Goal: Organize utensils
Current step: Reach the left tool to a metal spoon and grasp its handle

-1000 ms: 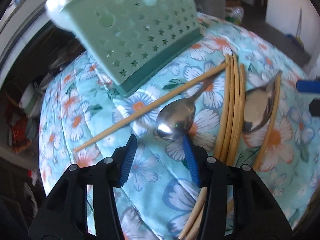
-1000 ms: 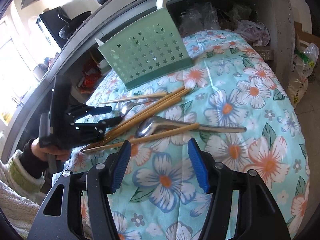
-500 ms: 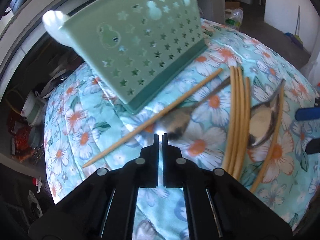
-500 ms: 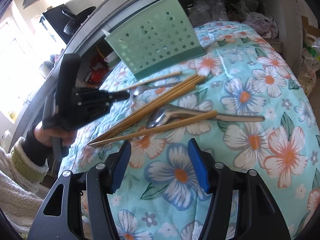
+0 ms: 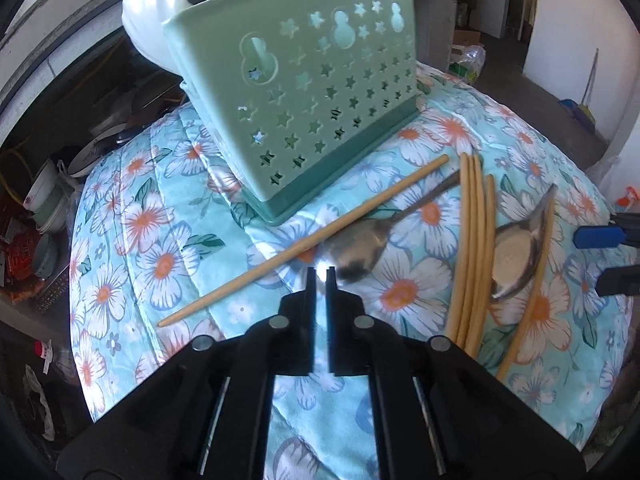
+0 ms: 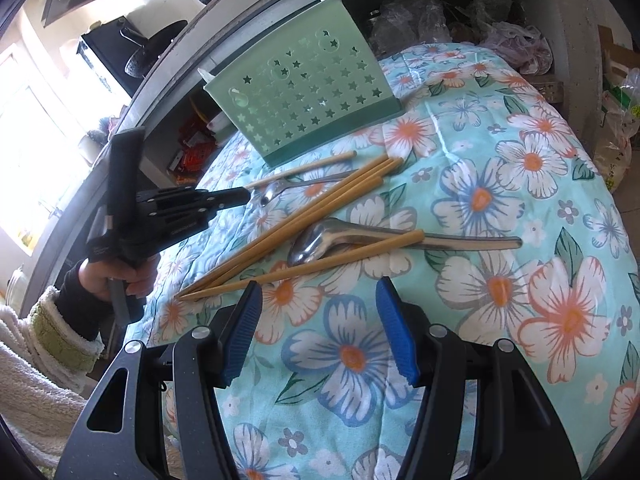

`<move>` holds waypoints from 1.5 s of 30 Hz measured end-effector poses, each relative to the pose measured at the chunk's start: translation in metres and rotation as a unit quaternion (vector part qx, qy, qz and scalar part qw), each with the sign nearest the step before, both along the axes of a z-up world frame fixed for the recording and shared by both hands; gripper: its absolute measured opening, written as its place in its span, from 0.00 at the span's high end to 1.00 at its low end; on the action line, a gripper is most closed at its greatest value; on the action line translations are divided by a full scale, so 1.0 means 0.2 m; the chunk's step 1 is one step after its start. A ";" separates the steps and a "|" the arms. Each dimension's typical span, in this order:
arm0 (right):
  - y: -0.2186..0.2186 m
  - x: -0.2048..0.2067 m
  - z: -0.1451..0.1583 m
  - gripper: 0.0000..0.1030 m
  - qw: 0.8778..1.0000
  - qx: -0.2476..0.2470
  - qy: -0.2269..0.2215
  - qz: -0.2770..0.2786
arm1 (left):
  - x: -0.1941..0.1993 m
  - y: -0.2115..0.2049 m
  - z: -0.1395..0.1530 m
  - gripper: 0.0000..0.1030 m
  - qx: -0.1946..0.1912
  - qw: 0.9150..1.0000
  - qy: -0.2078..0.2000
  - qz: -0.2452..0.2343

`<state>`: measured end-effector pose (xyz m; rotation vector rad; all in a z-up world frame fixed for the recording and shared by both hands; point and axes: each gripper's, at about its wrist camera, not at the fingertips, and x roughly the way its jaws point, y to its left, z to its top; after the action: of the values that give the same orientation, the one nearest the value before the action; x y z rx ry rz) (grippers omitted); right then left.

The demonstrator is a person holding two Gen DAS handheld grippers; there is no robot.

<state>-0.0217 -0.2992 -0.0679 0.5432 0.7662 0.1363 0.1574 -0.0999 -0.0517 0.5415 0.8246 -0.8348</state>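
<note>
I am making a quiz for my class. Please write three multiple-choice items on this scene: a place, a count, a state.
1. The green utensil holder stands: A on the floral cloth; B on the floor; C in a gripper.
2. Metal spoons on the cloth: A one; B two; C four.
3. The right gripper is: A open, empty; B shut on a chopstick; C shut on a spoon.
Key: A, its base rests there; B, one small, one large; A, its pads stand apart.
</note>
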 end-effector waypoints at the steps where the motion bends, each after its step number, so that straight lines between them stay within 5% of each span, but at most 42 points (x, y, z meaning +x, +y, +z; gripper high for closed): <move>1: 0.00 0.00 0.00 0.44 1.000 0.002 0.000 0.001 | -0.01 0.01 0.00 0.81 0.002 1.000 -0.003 -0.005; 6: 0.01 0.00 0.00 0.44 1.000 0.004 0.000 0.005 | -0.07 -0.07 -0.05 0.65 0.037 0.998 -0.029 -0.045; 13: -0.02 -0.01 -0.01 0.44 1.000 0.015 -0.003 -0.005 | -0.02 -0.19 -0.10 0.65 0.053 0.994 -0.046 -0.086; 23: -0.05 -0.04 -0.01 0.44 1.000 0.023 -0.007 -0.015 | -0.06 -0.23 -0.07 0.94 0.079 0.987 -0.085 -0.112; 36: -0.06 -0.05 -0.01 0.44 0.999 0.028 -0.008 -0.018 | -0.01 -0.13 -0.11 0.96 0.044 0.996 -0.018 -0.078; 45: -0.06 -0.04 -0.02 0.44 0.999 0.036 -0.006 -0.017 | -0.01 -0.10 -0.12 0.96 0.025 0.997 -0.018 -0.070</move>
<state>-0.0300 -0.3103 -0.0720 0.6236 0.7423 0.1350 0.1557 -0.1207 -0.0750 0.6629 0.7823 -0.9325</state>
